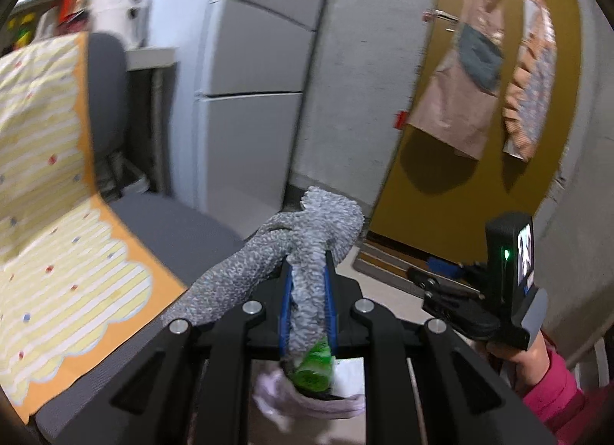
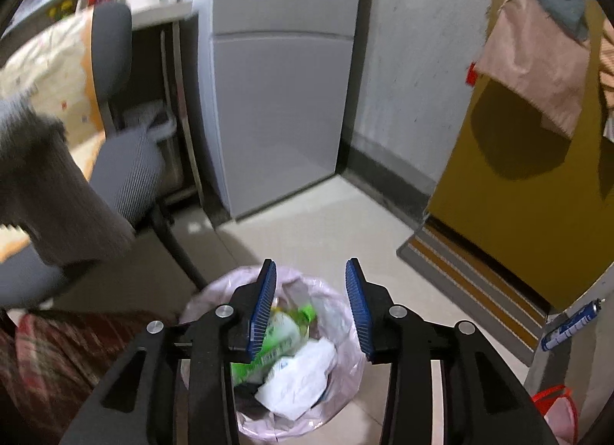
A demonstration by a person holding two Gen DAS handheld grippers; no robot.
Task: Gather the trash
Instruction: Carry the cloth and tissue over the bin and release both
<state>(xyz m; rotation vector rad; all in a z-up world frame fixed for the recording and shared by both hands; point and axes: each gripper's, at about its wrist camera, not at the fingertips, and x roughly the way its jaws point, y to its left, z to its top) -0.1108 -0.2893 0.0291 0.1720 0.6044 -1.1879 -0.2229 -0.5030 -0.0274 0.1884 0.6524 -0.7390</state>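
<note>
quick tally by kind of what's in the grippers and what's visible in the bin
Grey sock, clamped in the left gripper: 1
Green packets in the pink-lined bin: 2
Crumpled white paper in the bin: 1
Held in the open right gripper: 0
Total: 4

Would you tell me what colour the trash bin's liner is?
Pale pink liner, clearest in the right wrist view.

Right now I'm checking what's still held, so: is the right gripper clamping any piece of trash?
No. The right gripper has its jaws apart with nothing between the pads, above the lined trash bin with wrappers inside.
</note>
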